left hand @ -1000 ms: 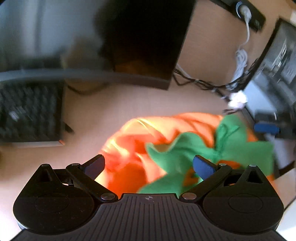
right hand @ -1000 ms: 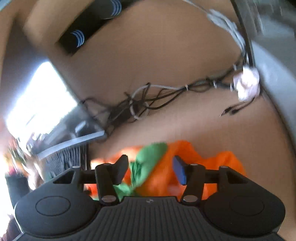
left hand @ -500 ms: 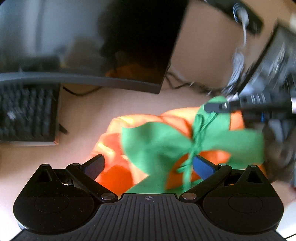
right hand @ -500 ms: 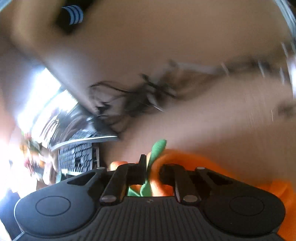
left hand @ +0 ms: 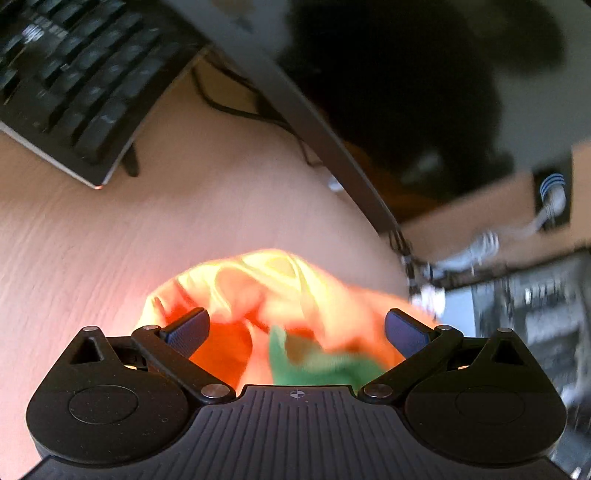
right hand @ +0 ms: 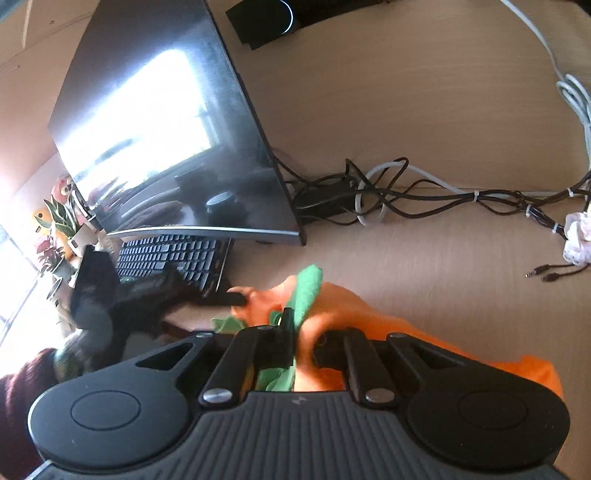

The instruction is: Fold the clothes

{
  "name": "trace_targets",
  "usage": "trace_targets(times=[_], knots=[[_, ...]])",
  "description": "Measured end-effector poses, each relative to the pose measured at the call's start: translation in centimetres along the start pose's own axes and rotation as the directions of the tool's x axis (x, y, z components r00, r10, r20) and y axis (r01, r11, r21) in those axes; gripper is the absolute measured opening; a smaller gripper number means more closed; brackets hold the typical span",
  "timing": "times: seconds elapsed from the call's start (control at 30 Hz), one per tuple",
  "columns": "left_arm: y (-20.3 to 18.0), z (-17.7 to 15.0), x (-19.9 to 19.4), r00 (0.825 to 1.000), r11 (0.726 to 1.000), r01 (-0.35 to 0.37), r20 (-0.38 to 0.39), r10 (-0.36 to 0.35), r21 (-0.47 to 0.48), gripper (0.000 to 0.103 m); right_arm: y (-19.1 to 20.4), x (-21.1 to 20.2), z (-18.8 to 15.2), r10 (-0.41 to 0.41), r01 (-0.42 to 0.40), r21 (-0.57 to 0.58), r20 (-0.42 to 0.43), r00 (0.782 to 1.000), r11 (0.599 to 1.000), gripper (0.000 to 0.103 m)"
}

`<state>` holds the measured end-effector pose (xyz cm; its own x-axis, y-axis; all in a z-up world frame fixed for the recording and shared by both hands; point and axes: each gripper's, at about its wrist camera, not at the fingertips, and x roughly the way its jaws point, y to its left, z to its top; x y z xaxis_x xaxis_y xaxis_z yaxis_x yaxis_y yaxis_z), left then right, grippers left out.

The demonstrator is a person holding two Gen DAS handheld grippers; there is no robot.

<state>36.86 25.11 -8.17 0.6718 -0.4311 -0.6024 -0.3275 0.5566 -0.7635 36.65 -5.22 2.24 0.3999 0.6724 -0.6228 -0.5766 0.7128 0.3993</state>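
Observation:
An orange garment with a green trim lies bunched on the wooden desk; it shows in the left wrist view (left hand: 280, 295) and in the right wrist view (right hand: 354, 306). My left gripper (left hand: 295, 328) is open, its blue-padded fingers on either side of the bunched cloth, low over it. My right gripper (right hand: 301, 332) is shut on the garment, pinching the green trim (right hand: 308, 288) and orange cloth between its fingers. The left gripper also shows at the left in the right wrist view (right hand: 207, 295), its tip touching the cloth.
A dark monitor (right hand: 166, 129) and black keyboard (right hand: 173, 258) stand behind the garment. The keyboard (left hand: 74, 81) also shows in the left wrist view. A tangle of cables (right hand: 406, 192) runs along the desk's back. A speaker (right hand: 266, 18) sits far back.
My right gripper has shut on the green trim and orange cloth and lifted it. My left gripper has swung leftward and dropped lower over the garment, staying open.

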Motion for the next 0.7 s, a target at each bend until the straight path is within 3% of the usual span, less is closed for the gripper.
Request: trace_targets(times=[0.13, 0.2, 0.27, 0.33, 0.4, 0.47, 0.6, 0.7], knots=[[-0.1, 0.5, 0.6, 1.000, 1.000, 0.017, 0.002, -0.017, -0.017, 0.101, -0.1, -1.2, -3.0, 0.025, -0.025, 0.013, -0.057, 0.998, 1.000, 0.005], [-0.6, 0.2, 1.3, 1.000, 1.000, -0.023, -0.008, 0.024, 0.012, 0.088, -0.4, -1.1, -5.2, 0.018, -0.015, 0.022, -0.107, 0.994, 1.000, 0.005], [-0.8, -0.1, 1.9, 0.998, 0.997, -0.065, -0.024, 0.066, 0.040, 0.060, -1.2, -0.7, -7.1, -0.002, 0.009, 0.048, -0.145, 0.989, 0.999, 0.005], [-0.9, -0.8, 2.2, 0.995, 0.993, -0.095, -0.034, 0.098, 0.069, 0.046, -2.2, -0.6, -8.4, -0.018, 0.033, 0.088, -0.170, 0.985, 0.996, 0.005], [-1.1, -1.4, 2.0, 0.993, 0.989, -0.105, -0.040, 0.109, 0.102, 0.038, -2.8, -1.0, -8.9, -0.037, 0.055, 0.103, -0.169, 0.985, 0.993, 0.005], [-1.4, -2.0, 1.9, 0.994, 0.989, -0.092, -0.051, 0.098, 0.119, 0.021, -3.3, -1.5, -8.8, -0.050, 0.068, 0.113, -0.160, 0.986, 0.991, 0.005], [-4.4, -0.8, 1.1, 0.997, 0.983, -0.069, -0.015, 0.073, 0.170, 0.013, -4.0, -2.0, -5.6, -0.106, 0.112, 0.053, -0.102, 0.989, 0.992, 0.005], [-7.3, -0.4, -0.4, 0.999, 0.971, -0.006, 0.034, -0.003, 0.241, 0.012, -3.7, -2.8, -2.2, -0.130, 0.130, -0.028, -0.007, 0.992, 0.991, 0.005]])
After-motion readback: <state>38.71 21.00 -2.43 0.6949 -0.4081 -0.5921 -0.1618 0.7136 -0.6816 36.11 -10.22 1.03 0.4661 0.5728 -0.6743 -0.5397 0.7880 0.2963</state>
